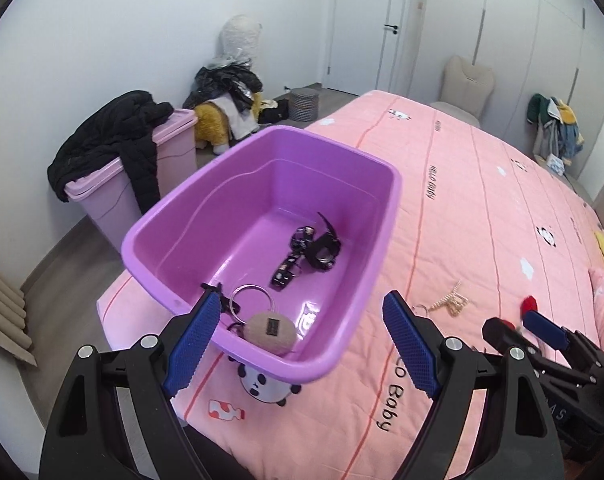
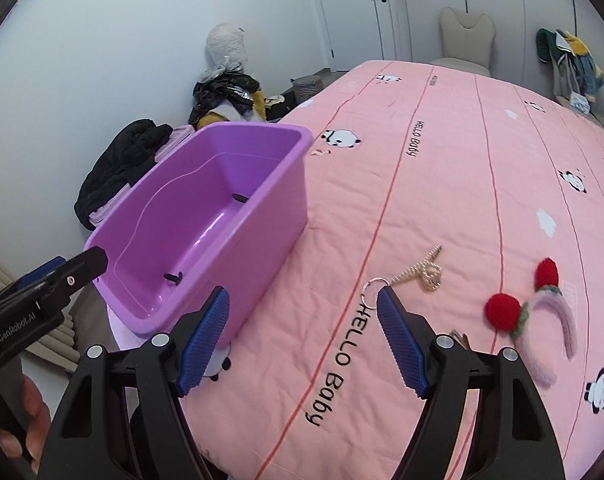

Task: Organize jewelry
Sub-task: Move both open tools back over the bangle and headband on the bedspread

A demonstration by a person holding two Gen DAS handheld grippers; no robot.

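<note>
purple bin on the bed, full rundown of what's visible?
The purple bin is a glossy, open-topped rectangular plastic tub with a rolled rim and rounded corners. It sits upright on the pink bedspread near the bed's edge. Inside lie a black strap piece with metal fittings and a round beige keychain with a ring. The left claw is open over its near rim, without visible contact.

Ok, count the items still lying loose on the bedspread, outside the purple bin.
2 visible: a gold hair claw with a key ring just past the right gripper's fingertips, and a pink headband with red pompoms to its right. More may be hidden behind the grippers.
</note>
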